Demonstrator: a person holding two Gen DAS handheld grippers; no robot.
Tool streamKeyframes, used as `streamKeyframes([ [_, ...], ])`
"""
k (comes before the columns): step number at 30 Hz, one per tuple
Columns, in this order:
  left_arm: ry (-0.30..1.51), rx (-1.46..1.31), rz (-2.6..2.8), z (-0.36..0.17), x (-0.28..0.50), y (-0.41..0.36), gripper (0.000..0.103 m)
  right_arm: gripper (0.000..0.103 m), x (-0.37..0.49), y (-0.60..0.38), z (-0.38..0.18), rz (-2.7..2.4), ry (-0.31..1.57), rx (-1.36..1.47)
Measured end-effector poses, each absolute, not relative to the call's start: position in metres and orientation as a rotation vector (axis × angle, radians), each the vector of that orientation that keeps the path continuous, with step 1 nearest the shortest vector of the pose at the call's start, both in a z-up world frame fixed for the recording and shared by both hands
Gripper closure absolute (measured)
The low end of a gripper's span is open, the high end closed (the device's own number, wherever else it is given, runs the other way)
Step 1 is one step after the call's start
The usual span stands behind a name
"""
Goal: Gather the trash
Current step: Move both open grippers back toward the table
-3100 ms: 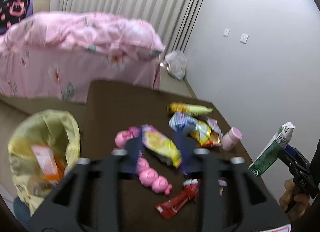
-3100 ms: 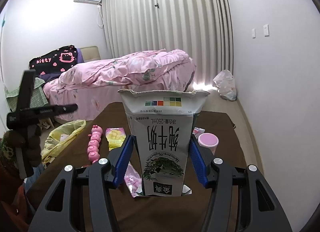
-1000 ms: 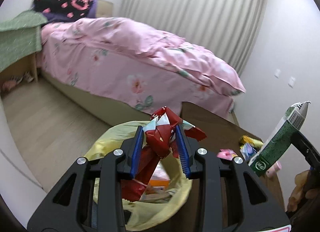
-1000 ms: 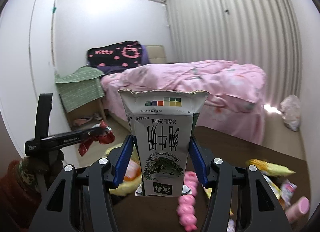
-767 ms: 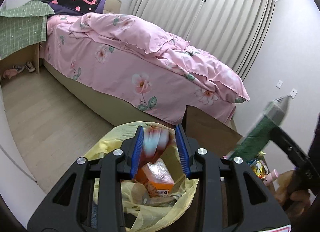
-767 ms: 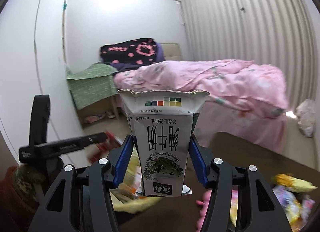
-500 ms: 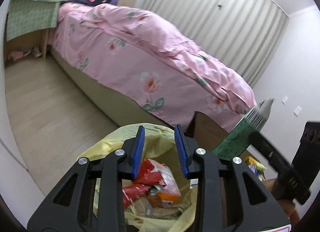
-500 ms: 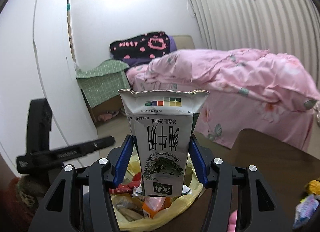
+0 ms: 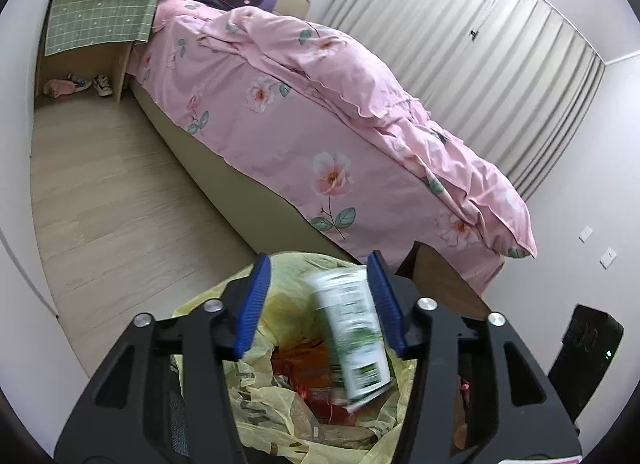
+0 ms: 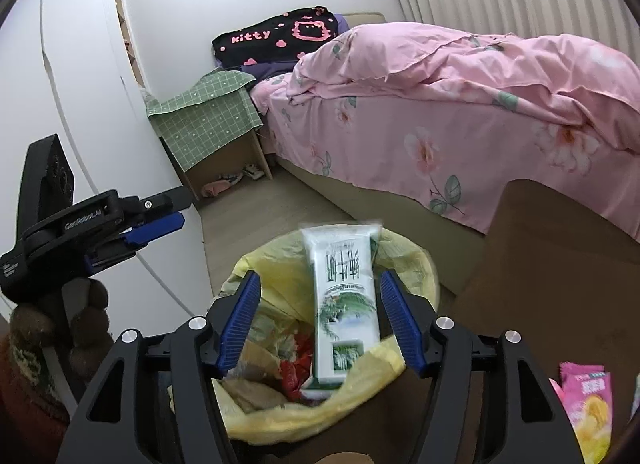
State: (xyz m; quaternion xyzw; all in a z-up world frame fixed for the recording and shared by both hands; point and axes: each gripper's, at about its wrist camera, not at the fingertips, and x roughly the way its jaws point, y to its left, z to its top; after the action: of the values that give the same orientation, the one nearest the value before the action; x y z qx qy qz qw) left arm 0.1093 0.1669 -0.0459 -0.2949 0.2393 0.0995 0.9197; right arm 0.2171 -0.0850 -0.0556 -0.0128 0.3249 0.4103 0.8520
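The white-and-green cardboard milk carton is in mid-drop, blurred, its lower end already inside the mouth of the yellow plastic trash bag. The right gripper hangs just above the bag; its jaws have just been opening and now stand wide, the blue pads clear of the carton on both sides, so it has let go. The left gripper hovers over the same bag from the near side; its jaws have also just been opening, stand about half apart and grip nothing, though the falling carton shows between them in its own view. Red crumpled wrappers and an orange packet lie in the bag bottom.

So the step in hand is the release of the carton, and it looks all but done. A pink-and-yellow snack packet lies on the brown worktop at the right. The next move calls for both grippers to swing right to the worktop and close on more litter there.
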Motion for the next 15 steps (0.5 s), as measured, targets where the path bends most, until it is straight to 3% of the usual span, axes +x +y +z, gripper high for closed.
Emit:
streamKeyframes([
  [6,0.470,-0.543,0.190,-0.032,0.106,0.148,0.046,0.043,0.199,-0.132,-0.040,0.774,0.623,-0.041],
  [15,0.561,-0.408,-0.084,-0.035,0.133,0.052,0.045,0.043,0.162,-0.243,-0.041,0.507,0.654,-0.130],
])
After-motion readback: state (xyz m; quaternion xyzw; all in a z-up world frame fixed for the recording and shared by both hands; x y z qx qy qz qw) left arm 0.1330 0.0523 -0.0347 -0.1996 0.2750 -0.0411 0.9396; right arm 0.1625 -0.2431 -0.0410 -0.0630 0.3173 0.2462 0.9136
